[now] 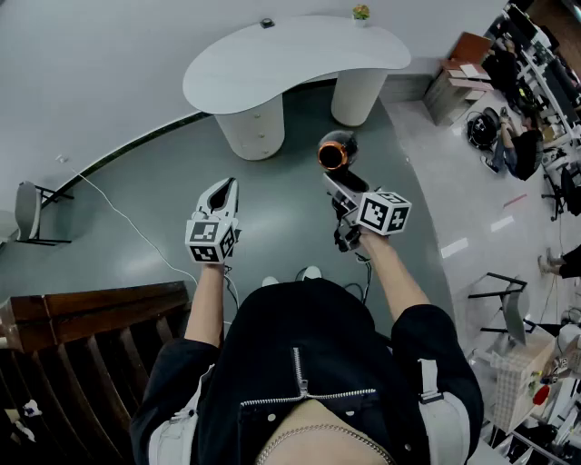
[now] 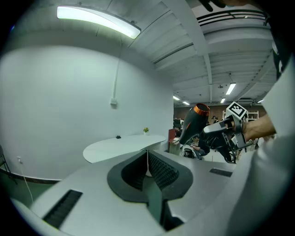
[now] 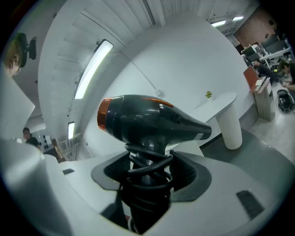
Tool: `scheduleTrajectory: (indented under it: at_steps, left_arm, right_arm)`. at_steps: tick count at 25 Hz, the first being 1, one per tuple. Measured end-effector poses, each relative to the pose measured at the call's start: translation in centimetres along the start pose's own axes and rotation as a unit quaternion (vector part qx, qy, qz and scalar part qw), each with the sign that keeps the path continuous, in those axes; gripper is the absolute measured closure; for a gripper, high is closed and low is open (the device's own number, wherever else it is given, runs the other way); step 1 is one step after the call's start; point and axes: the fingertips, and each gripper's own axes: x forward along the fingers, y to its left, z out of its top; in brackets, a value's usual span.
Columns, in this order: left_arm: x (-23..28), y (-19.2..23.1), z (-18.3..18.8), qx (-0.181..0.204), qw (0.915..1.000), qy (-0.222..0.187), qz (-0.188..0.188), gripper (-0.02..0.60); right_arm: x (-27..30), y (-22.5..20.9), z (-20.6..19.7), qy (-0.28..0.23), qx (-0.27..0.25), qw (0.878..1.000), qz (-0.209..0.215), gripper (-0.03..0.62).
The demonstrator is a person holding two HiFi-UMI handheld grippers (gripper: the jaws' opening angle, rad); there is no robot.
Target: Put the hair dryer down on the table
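**Right tool**: The jaws stand wide and are clamped on the handle of the hair dryer. In the right gripper view the black cord is coiled round the handle, and the pads bear on those coils. The dark barrel sits crosswise above the jaws, with its orange-ringed end to that view's left and its nozzle to the right.

**Left tool**: The jaws are closed pad to pad and empty. It is held level with the right tool and well apart from it.

**Position of the hair dryer:** It is in the air over the grey floor. It is short of the counter and touches no surface. In the head view it lies just this side of the right pedestal.

**Counter edges:** The white top is kidney-shaped with a rounded rim all round. The near edge curves inward between the right pedestal and the left pedestal. A small potted plant and a small dark object sit at the far edge against the wall. The remaining top is bare.

**Room for moving:** Bare floor spans from the person's feet to the pedestals.
- A white cable crosses the floor at left.
- A dark wooden bench stands at lower left.
- A chair stands against the left wall.
- Office desks lie well apart to the right.
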Motion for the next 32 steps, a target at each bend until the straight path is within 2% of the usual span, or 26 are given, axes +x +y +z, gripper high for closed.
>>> scheduleTrajectory:
  at_steps: [4, 23, 32]
  left_arm:
    - [-0.1, -0.3, 0.0, 0.000, 1.0000, 0.000, -0.001, 0.557]
    - [0.0, -0.6, -0.7, -0.006, 1.0000, 0.004, -0.006, 0.557]
    - [1.8, -2.7, -1.0, -0.005, 0.9999, 0.009, -0.009, 0.557]
  right_arm:
    - [-0.4, -0.1, 0.4, -0.016, 0.028, 0.999, 0.008, 0.326]
    - [-0.8, -0.4, -0.7, -0.008, 0.035, 0.999, 0.008, 0.326]
    - [-2.2, -2.7, -0.3, -0.004, 0.039, 0.999, 0.009, 0.326]
